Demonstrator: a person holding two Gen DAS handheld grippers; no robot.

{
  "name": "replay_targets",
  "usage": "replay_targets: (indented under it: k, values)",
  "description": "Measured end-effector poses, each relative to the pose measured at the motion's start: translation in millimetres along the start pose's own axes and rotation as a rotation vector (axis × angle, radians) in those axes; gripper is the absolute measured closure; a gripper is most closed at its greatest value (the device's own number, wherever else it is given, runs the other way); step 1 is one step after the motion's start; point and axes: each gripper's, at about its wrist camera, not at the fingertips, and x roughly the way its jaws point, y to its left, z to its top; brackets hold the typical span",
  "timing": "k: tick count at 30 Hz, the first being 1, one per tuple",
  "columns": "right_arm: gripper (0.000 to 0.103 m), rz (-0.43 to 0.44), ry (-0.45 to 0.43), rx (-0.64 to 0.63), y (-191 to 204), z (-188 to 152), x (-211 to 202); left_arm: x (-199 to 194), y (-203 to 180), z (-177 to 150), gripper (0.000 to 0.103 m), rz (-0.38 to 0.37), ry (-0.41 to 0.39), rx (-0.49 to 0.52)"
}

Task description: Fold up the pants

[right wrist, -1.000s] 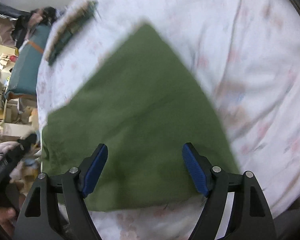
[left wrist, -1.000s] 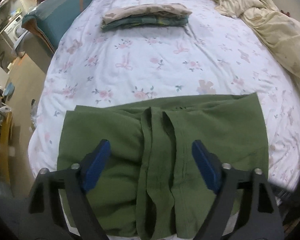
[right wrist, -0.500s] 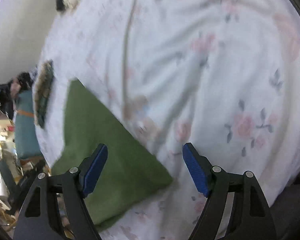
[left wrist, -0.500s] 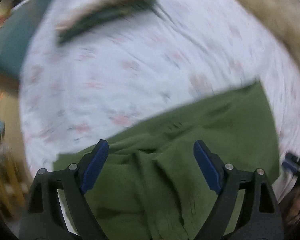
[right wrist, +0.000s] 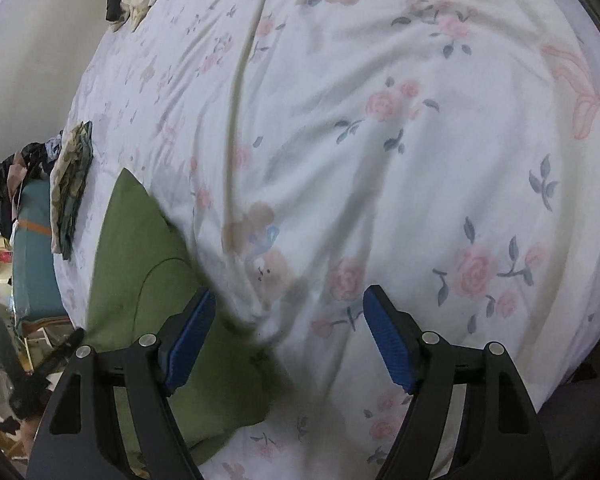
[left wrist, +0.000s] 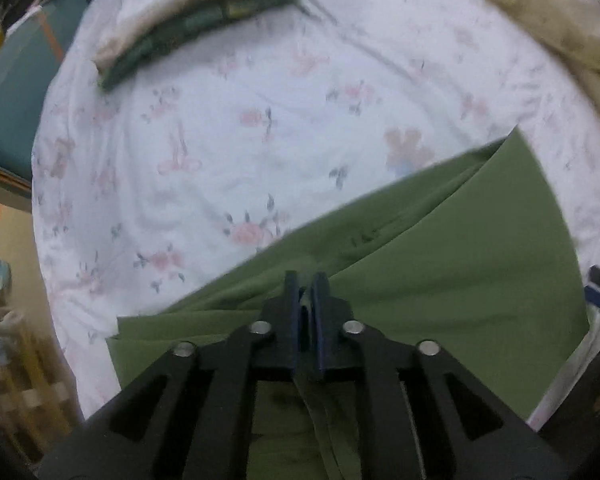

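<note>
Green pants [left wrist: 460,264] lie on a white floral bedsheet [left wrist: 228,152] near the bed's front edge. My left gripper [left wrist: 306,300] is shut on a fold of the pants' fabric near their middle. In the right wrist view the pants [right wrist: 140,264] lie at the lower left. My right gripper [right wrist: 288,332] is open and empty, its left finger over the pants' edge and its right finger over the bare sheet [right wrist: 420,160].
A stack of folded clothes [left wrist: 196,20] lies at the far side of the bed; it also shows in the right wrist view [right wrist: 70,192]. A beige crumpled blanket [left wrist: 560,28] lies at the far right. A teal piece of furniture [left wrist: 8,92] stands left of the bed.
My left gripper has closed on the pants' fabric; it was open before. My right gripper has swung right, off the pants and over the bare sheet, staying open.
</note>
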Motion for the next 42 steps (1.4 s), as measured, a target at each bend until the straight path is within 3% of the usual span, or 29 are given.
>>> replay_targets:
  k: [1,2,3,5,7,8,9,10,12,13,15,18,23,24,25,27,28,30,33,38,42]
  values:
    - [0.026,0.005,-0.002,0.006,1,0,-1,-1,-3,1,0.053,0.031,-0.010,0.003]
    - [0.026,0.011,-0.010,0.013,1,-1,-3,-7,-6,3,0.048,0.053,-0.052,0.008]
    - [0.026,0.013,-0.020,0.017,1,-1,-6,-18,-15,7,0.048,0.058,-0.128,0.027]
    - [0.026,0.015,-0.036,0.022,-3,-2,-12,-31,-37,15,0.048,0.041,-0.190,0.071]
    - [0.026,0.023,-0.047,0.035,-5,-1,-15,-39,-66,23,0.051,-0.061,-0.209,0.122]
    - [0.026,0.026,-0.052,0.042,-7,1,-17,-39,-84,27,0.058,-0.126,-0.202,0.153]
    - [0.026,0.028,-0.049,0.047,-10,2,-17,-34,-106,32,0.090,-0.187,-0.184,0.188]
    - [0.026,0.033,-0.042,0.053,-10,3,-16,-22,-130,39,0.100,-0.231,-0.142,0.220]
    - [0.026,0.048,-0.026,0.070,-9,3,-13,4,-164,52,0.102,-0.274,-0.087,0.265]
    - [0.026,0.056,-0.024,0.080,-9,3,-13,10,-175,57,0.102,-0.259,-0.105,0.277]
    - [0.026,0.056,-0.037,0.087,-9,3,-16,27,-186,70,0.102,-0.253,-0.111,0.245]
    - [0.025,0.069,-0.034,0.079,-6,1,-19,61,-188,82,0.102,-0.220,-0.020,0.193]
    - [0.025,0.064,-0.026,0.086,-6,4,-14,53,-192,86,0.102,-0.194,-0.011,0.190]
    - [0.025,0.063,-0.024,0.085,-4,4,-13,46,-189,85,0.093,-0.198,-0.014,0.186]
    - [0.024,0.062,-0.022,0.080,-2,4,-11,36,-184,83,0.071,-0.207,-0.023,0.181]
    - [0.024,0.064,-0.028,0.063,4,5,-10,10,-171,75,0.038,-0.219,-0.074,0.170]
    - [0.024,0.073,-0.038,0.049,7,4,-12,-6,-162,69,0.030,-0.218,-0.124,0.166]
    - [0.023,0.083,-0.050,-0.006,19,4,-14,-30,-144,54,0.023,-0.203,-0.178,0.158]
    - [0.023,0.043,-0.059,-0.108,38,0,-11,-49,-117,35,0.023,-0.194,-0.214,0.104]
    - [0.023,-0.027,0.081,-0.169,43,-12,23,-68,-68,0,0.022,-0.171,-0.252,-0.027]
    - [0.022,-0.085,0.125,-0.229,46,-24,38,-80,-31,-37,0.021,-0.119,-0.272,-0.120]
